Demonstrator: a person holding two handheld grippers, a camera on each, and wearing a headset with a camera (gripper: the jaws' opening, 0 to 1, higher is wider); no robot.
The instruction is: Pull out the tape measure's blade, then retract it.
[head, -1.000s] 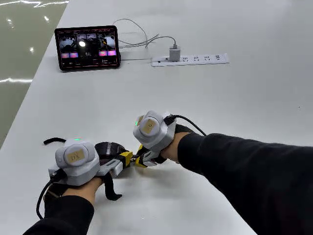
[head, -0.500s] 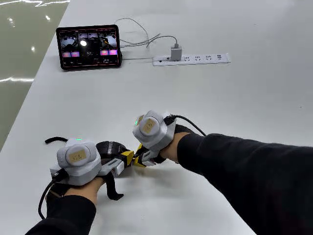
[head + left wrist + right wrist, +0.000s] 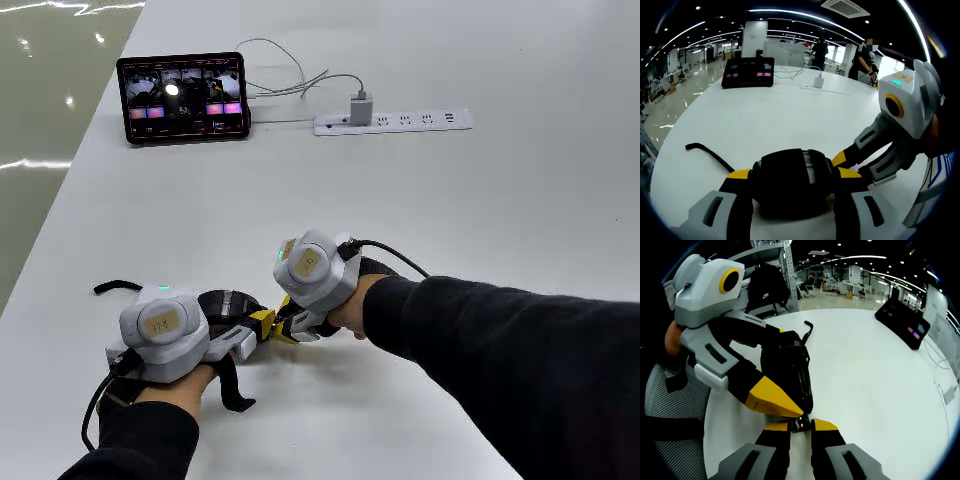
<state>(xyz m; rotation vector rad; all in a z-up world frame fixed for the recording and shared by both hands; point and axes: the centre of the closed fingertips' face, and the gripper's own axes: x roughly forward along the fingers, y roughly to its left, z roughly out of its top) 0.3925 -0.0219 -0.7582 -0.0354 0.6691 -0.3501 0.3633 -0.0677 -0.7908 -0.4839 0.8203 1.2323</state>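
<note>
Two grippers sat tip to tip near the front edge of the white table [image 3: 450, 200]: the left gripper [image 3: 793, 173] clamped the black tape measure [image 3: 786, 365] by its case, the right gripper [image 3: 801, 426] pinched shut on the blade tip [image 3: 800, 423] beside it. Farther back lay a tablet [image 3: 183, 96] and power strip [image 3: 395, 121].

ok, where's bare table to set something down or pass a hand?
Free: the wide stretch of table between the grippers and the tablet and power strip, plus the far right side. Crowded: near-left corner, where left gripper and right gripper meet on the tape measure, strap trailing beside.
</note>
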